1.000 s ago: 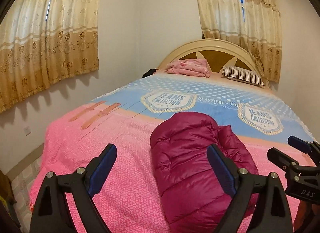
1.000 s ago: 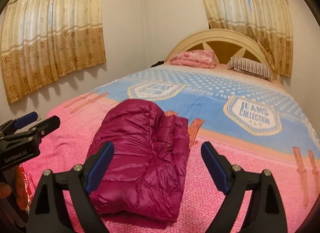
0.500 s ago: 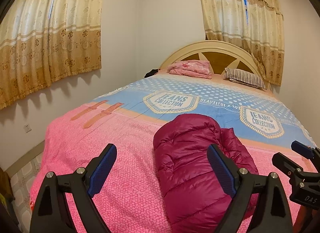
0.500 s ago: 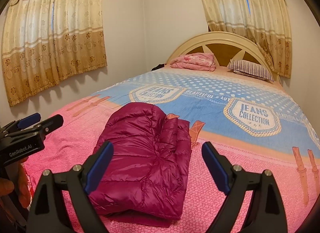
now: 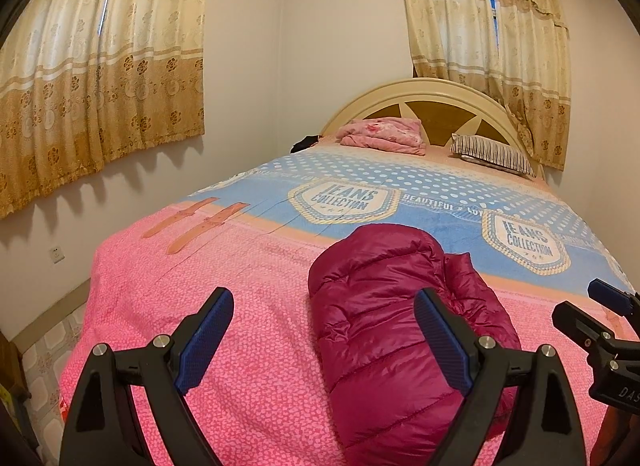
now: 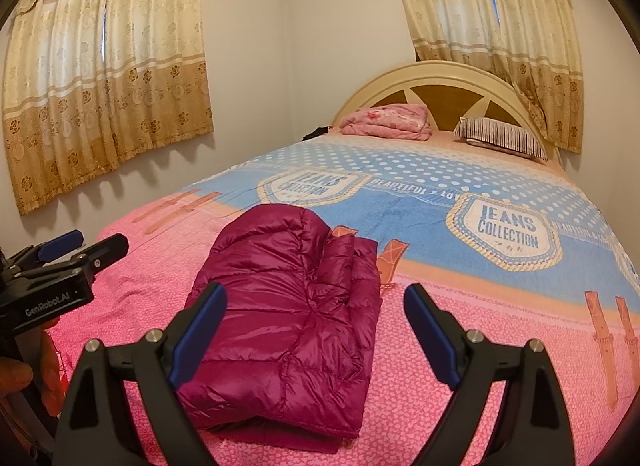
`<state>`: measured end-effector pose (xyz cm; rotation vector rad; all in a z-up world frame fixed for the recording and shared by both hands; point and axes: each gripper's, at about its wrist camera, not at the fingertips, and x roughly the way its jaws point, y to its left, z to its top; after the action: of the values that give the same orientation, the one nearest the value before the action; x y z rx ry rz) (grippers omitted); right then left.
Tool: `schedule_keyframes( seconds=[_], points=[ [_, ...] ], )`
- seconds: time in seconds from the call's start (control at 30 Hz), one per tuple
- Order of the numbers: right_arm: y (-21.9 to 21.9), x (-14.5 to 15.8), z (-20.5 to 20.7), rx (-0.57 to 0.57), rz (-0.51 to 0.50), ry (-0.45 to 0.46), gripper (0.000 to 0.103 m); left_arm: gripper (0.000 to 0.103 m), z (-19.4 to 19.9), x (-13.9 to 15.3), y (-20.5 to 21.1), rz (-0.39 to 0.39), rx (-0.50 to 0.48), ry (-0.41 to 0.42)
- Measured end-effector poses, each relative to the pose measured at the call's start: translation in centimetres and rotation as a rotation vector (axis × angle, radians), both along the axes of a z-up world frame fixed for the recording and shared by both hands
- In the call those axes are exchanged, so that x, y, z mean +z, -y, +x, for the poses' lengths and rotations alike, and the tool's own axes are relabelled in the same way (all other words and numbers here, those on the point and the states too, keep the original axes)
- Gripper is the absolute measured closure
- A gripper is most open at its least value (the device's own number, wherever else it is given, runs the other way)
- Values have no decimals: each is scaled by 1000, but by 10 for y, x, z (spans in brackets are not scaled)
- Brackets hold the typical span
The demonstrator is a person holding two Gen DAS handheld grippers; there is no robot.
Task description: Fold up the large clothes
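The magenta puffer jacket (image 6: 288,306) lies folded on the pink end of the bed (image 5: 224,306), its long axis running away from me toward the headboard. It sits just ahead of my right gripper (image 6: 316,332) and right of my left gripper (image 5: 324,338); both hover with jaws wide, holding nothing.

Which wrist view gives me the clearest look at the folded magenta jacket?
The right wrist view: the folded magenta jacket lies almost wholly in sight, its stacked layers showing along the near edge. In the left wrist view the jacket is partly hidden behind that gripper's own finger, near the frame's bottom.
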<state>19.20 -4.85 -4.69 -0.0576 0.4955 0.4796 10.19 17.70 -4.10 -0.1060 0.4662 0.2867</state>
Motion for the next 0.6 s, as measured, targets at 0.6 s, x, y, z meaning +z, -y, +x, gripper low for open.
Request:
schedule_keyframes(
  seconds=[0.6],
  points=[
    [-2, 0, 0, 4, -2, -3, 10, 11, 2, -3, 2, 5, 10, -11]
  ],
)
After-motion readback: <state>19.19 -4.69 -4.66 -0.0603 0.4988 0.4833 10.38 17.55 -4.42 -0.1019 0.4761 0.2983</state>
